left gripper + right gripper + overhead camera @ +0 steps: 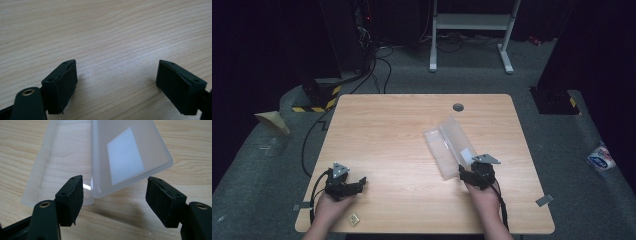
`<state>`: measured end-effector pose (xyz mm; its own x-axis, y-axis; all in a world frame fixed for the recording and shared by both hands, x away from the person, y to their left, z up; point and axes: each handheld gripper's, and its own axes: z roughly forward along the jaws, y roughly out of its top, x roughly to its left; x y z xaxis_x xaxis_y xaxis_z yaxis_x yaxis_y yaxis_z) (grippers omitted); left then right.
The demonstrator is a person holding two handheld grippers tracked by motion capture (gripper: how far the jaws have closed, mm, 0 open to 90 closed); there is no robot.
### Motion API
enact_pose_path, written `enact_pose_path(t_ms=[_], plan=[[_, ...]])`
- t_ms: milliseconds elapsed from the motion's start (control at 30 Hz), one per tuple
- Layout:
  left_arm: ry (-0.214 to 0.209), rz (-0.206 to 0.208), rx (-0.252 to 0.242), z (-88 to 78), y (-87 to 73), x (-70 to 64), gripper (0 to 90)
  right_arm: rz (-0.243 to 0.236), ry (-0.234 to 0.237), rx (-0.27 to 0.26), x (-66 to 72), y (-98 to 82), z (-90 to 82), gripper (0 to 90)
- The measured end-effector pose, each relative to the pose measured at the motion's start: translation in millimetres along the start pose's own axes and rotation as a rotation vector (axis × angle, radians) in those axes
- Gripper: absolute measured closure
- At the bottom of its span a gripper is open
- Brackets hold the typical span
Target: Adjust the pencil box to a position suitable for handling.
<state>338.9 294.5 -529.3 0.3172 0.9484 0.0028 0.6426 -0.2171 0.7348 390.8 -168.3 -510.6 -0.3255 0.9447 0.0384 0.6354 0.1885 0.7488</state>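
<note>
Two hand-held grippers sit over a wooden table (402,130): the right gripper (115,195), jaws wide and holding nothing, faces the raised lid of an open clear plastic box (125,157) just ahead, likely needing to close on the lid next, while the left gripper (117,80) rests open and empty.

Open plastic case (105,162) before right tool (115,200)

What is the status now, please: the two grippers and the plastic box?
Left gripper open, jaws over bare table. Right gripper open, at the near end of the clear plastic box, lid open, not gripped. Nothing in the way.
</note>
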Motion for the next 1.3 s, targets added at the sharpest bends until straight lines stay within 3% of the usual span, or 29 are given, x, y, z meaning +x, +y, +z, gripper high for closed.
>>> enact_pose_path(t_ms=[367,533,600,900,1133,1167,1300], plan=[[0.0,0.001,-0.001,0.3,0.2,0.0,17.5,-0.008,-0.065,-0.006,-27.3,8.6,3.2,31.2],[0.004,0.011,0.001,-0.1,0.2,0.5,17.6,-0.005,-0.083,-0.029,-28.6,11.0,-3.2,32.6],[0.004,0.01,0.0,-0.2,0.2,0.5,17.6,-0.01,-0.064,-0.05,-21.5,8.0,-11.5,35.4],[0.004,0.01,0.001,-0.2,0.2,0.5,17.6,-0.01,0.027,-0.045,5.1,-9.4,-20.0,35.6],[0.003,0.011,0.001,-0.1,0.3,0.5,17.6,-0.08,0.022,-0.033,23.7,-9.7,-16.0,35.6],[0.003,0.011,0.0,-0.2,0.2,0.5,17.7,-0.106,-0.006,-0.025,28.0,-9.7,-12.3,35.5],[0.003,0.011,0.0,-0.2,0.2,0.5,17.6,-0.123,-0.026,-0.014,27.6,-10.9,-8.1,34.8]])
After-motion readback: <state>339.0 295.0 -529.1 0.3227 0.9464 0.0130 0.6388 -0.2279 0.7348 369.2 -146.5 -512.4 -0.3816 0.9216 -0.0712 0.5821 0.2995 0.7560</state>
